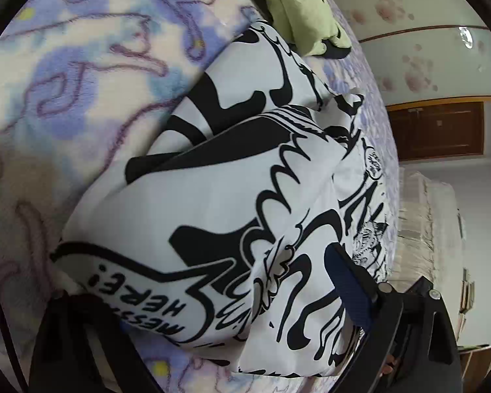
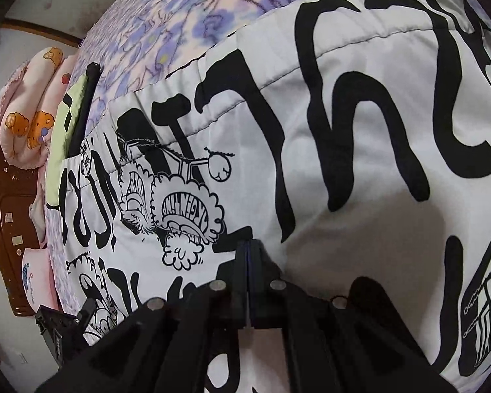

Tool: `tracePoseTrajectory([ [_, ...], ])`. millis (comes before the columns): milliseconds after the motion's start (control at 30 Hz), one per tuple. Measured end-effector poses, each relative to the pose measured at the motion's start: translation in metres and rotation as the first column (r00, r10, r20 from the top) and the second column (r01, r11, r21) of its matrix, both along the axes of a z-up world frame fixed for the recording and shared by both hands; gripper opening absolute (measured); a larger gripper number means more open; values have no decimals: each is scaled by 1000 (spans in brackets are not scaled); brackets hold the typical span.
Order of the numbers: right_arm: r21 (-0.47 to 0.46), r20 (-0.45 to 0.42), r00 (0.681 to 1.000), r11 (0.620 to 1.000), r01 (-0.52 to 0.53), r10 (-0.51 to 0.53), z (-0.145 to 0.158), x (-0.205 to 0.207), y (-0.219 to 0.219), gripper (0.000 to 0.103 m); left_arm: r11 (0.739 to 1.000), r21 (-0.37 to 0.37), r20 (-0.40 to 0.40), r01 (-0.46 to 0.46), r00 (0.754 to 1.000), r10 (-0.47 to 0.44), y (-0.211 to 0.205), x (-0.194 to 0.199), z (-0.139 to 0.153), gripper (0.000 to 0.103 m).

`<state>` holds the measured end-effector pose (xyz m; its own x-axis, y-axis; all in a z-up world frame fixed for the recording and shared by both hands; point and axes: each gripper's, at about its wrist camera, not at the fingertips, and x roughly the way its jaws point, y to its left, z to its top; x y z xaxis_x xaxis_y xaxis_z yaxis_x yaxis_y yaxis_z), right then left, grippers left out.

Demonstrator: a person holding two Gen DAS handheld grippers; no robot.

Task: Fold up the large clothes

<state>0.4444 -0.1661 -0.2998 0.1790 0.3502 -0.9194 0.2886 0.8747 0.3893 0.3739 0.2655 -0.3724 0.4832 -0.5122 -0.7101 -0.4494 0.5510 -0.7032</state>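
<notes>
A large white garment with black cartoon print (image 1: 245,170) lies bunched on a purple-and-blue fleece blanket (image 1: 81,65). My left gripper (image 1: 212,301) stands wide open around a fold of it; one blue-padded finger (image 1: 347,291) shows at the right, the other is under the cloth at lower left. In the right wrist view the same garment (image 2: 343,131) spreads flatter over the blanket (image 2: 180,16). My right gripper (image 2: 248,255) is shut, its pads pressed together just over the cloth; I see no cloth between them.
A pale green garment (image 1: 298,9) lies at the far end of the bed, also in the right wrist view (image 2: 67,124). Pink pillows (image 2: 29,111) lean on a brown headboard (image 2: 6,213). The left gripper's body (image 2: 65,327) shows at lower left. A wooden door (image 1: 438,131) is beyond the bed.
</notes>
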Motion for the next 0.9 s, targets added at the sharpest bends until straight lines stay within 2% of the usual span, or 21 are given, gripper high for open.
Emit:
tracePoseTrajectory([
  [33,-5,-2,1000,1000,1,-1,0,0,1,0,1000,30,-20,-2,1000,3,0,-1,1,70],
  [67,-9,-2,1000,1000,1,-1,0,0,2,0,996,87,-70,-7,997,13,-1,-3,3,60],
  [133,-20,-1,1000,1000,-1,1,0,0,3,0,994,103,-75,-33,996,41,1,-9,10,42],
  [233,-37,9,1000,999,-5,6,0,-1,6,0,989,137,-47,-57,997,64,-1,-12,29,23],
  [333,-39,4,1000,999,9,-9,0,0,7,0,967,254,-4,9,1000,-9,-18,-5,55,18],
  [400,-43,-1,1000,999,18,-18,0,0,8,0,953,299,32,37,998,-49,-29,0,71,16],
  [500,-64,-12,1000,998,4,-5,2,3,14,0,960,278,127,28,990,-65,-38,-3,96,15],
  [600,-108,-13,998,992,-59,58,1,6,25,0,961,274,201,39,975,-97,-48,-5,117,15],
  [667,-94,-12,998,993,-67,67,-2,8,23,0,952,297,262,72,953,-154,-64,-3,136,14],
  [800,-38,-5,999,998,-46,46,-6,8,15,0,955,265,370,132,901,-227,-86,-5,167,14],
  [900,-34,7,998,997,-64,64,-8,8,15,0,927,324,416,190,851,-320,-114,-6,190,14],
])
